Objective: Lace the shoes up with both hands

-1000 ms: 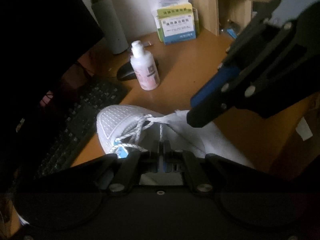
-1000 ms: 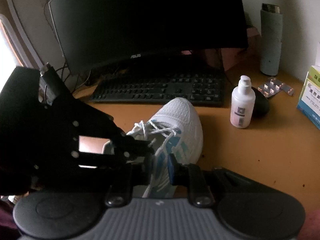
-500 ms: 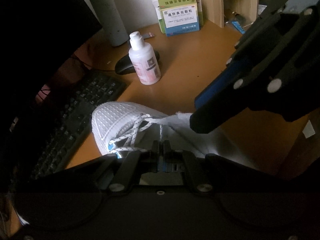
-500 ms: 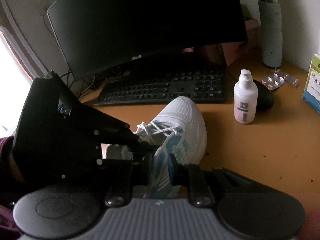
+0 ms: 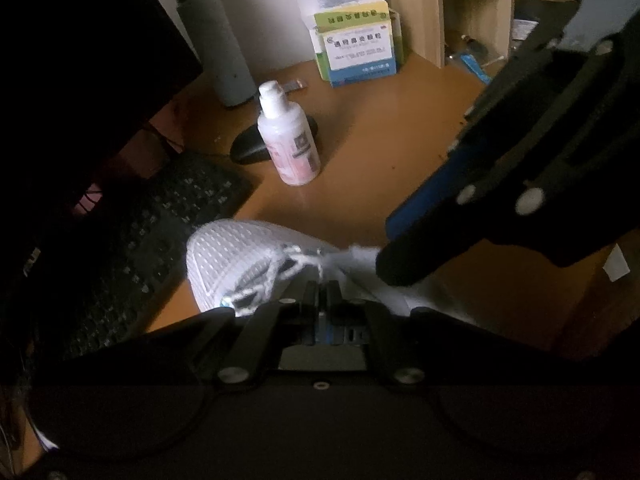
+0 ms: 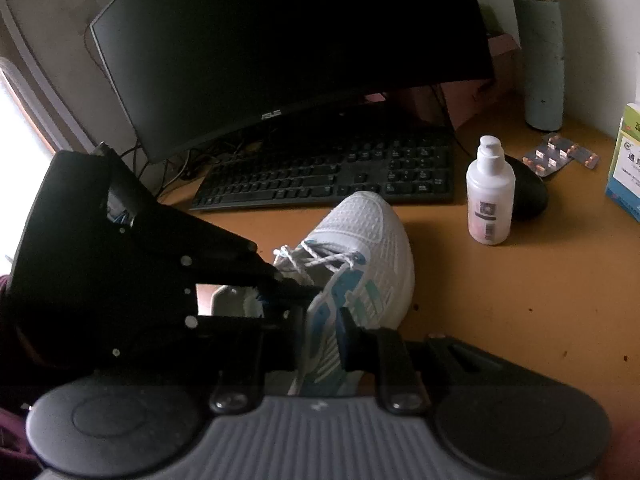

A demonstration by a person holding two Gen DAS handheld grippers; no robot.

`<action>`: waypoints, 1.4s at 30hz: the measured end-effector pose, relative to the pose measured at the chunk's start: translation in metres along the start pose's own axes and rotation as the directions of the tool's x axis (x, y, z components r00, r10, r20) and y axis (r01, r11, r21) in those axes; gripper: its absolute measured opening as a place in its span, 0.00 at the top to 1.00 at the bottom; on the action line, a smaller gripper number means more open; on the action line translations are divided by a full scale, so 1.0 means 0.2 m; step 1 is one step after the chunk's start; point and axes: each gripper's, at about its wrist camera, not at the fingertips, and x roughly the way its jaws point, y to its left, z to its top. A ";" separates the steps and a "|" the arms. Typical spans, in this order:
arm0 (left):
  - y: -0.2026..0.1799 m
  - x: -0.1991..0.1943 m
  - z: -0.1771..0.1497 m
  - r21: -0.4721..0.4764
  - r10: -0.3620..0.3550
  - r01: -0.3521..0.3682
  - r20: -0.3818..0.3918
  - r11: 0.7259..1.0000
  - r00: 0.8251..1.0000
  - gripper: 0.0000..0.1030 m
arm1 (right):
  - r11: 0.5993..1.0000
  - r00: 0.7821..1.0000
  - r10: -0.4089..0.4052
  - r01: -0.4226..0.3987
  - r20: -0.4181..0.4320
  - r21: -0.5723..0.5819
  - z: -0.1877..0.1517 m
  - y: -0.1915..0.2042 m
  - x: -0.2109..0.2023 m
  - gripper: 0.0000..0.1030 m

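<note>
Honestly, lace grip looks sketchy
Left gripper [image 5: 322,294] pinched tight at the lace [image 5: 268,276]; right gripper [image 6: 322,332] barely parted astride the shoe [image 6: 360,236], so tugging could slip it.

White mesh sports shoe [image 6: 360,240] on the orange-brown desk [image 6: 500,300]

It lies with the toe towards the black keyboard [image 6: 328,176]; its white speckled lace [image 6: 316,256] crosses the upper eyelets, and blue-green stripes mark its side.
</note>
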 end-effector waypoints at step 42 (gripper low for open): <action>-0.06 -0.13 -0.09 0.025 0.144 -0.147 0.091 0.989 0.985 0.63 | 0.855 0.976 -0.015 -0.101 0.219 0.509 0.06 -0.37 -0.02 0.98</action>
